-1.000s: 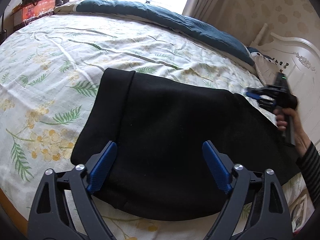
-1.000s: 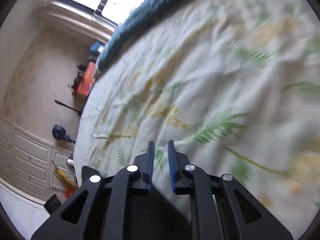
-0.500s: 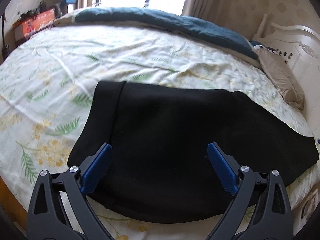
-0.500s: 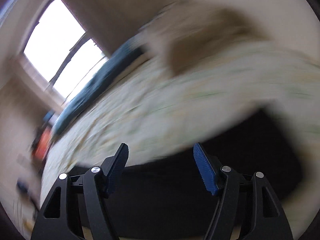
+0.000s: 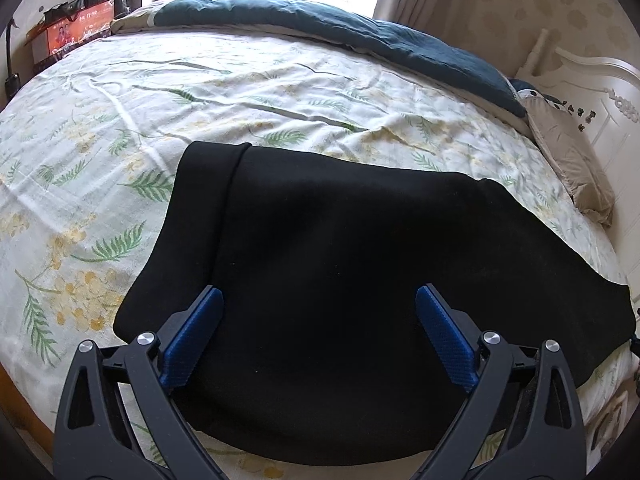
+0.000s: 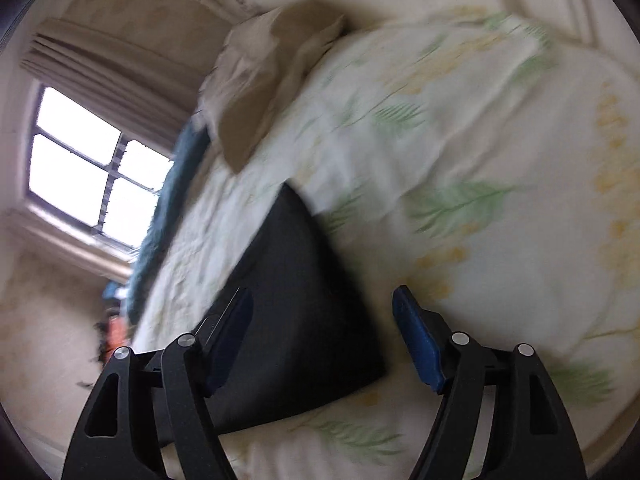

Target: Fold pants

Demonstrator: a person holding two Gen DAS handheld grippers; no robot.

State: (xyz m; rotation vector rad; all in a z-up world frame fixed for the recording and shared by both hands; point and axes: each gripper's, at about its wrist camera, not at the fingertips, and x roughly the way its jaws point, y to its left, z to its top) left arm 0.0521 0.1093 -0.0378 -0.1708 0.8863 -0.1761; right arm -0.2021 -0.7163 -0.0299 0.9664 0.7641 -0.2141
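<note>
Pants (image 5: 352,288): flat on bed (image 5: 280,92). Left tool (image 5: 318,332), right tool (image 6: 324,332): wide open, empty. Risk: single-layer pinch skews fold.

Black fabric pants (image 5: 340,280) lie spread flat on the leaf-and-flower printed white bedsheet (image 5: 120,140). The left gripper (image 5: 318,332) hovers over the pants' near edge, blue-padded jaws wide apart. Beyond the pants lies a dark teal quilt (image 5: 360,32); right of them, a beige pillow (image 5: 568,160).

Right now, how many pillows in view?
1: a beige fabric pillow at the head of the bed, beside the white carved headboard. The dark teal duvet may hide others.
</note>
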